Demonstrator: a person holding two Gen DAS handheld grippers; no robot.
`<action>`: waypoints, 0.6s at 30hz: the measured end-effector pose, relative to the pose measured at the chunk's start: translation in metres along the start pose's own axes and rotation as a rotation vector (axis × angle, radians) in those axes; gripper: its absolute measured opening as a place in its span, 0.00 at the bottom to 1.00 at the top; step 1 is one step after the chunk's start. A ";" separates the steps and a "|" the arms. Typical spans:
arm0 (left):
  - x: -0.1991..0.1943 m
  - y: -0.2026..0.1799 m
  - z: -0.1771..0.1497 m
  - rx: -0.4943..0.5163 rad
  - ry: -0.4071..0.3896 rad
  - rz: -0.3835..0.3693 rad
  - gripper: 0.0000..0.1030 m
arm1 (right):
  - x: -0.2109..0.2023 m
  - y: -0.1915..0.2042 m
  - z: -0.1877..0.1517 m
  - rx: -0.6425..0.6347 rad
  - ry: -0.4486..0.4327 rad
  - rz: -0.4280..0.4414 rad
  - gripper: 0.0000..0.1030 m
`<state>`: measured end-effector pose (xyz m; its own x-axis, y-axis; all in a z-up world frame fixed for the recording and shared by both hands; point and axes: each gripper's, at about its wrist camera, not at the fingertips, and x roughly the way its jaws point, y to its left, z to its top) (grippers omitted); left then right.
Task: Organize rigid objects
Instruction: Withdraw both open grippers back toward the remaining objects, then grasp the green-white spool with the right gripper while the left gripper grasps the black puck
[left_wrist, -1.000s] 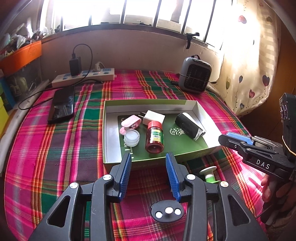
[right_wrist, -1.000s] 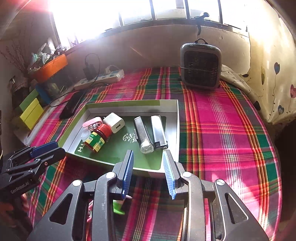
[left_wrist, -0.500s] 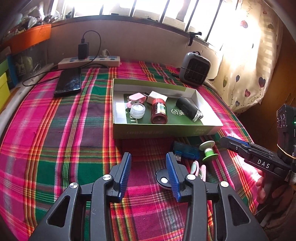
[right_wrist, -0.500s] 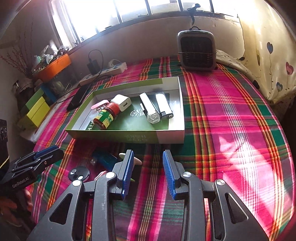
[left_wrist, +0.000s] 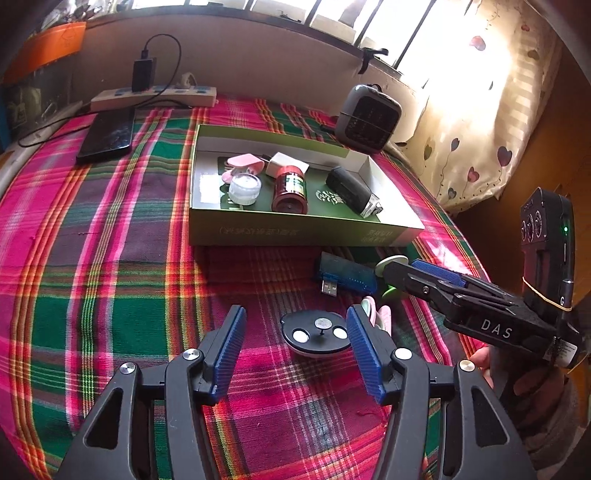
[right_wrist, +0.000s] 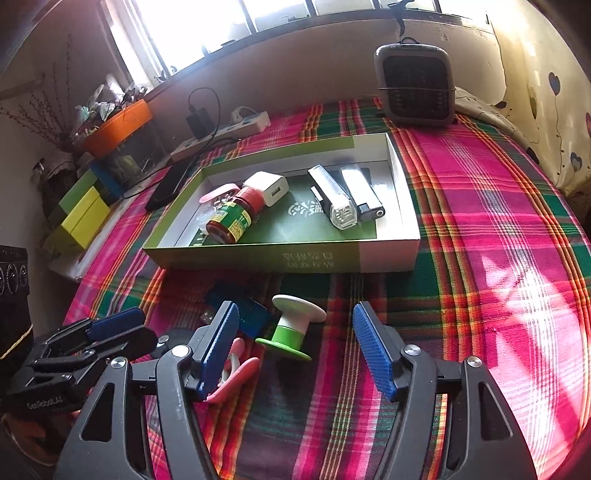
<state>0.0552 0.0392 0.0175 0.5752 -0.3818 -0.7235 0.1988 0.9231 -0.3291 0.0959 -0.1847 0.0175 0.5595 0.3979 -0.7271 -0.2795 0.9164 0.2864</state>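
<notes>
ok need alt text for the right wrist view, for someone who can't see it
The right gripper is opening, empty, over a green-and-white spool on a plaid cloth. Behind it, an open green box holds a red-capped jar, a white charger and two lighters. The left gripper shows at lower left.

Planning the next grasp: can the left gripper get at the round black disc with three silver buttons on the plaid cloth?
Probably yes. The left gripper has its jaws opening, and the round black disc with silver buttons lies between them on the plaid cloth, uncovered. The pink clip sits close beside it.
</notes>
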 end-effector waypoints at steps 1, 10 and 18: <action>0.002 0.000 -0.001 0.000 0.008 0.000 0.55 | 0.001 0.000 0.000 -0.003 0.003 -0.011 0.63; 0.014 -0.005 -0.001 0.029 0.057 0.001 0.55 | 0.009 -0.005 -0.001 -0.013 0.022 -0.098 0.63; 0.017 -0.012 0.000 0.058 0.065 0.009 0.55 | 0.009 -0.001 -0.003 -0.059 0.023 -0.157 0.63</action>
<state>0.0630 0.0217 0.0092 0.5248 -0.3735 -0.7649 0.2402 0.9270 -0.2879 0.0991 -0.1822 0.0085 0.5819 0.2481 -0.7745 -0.2353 0.9630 0.1317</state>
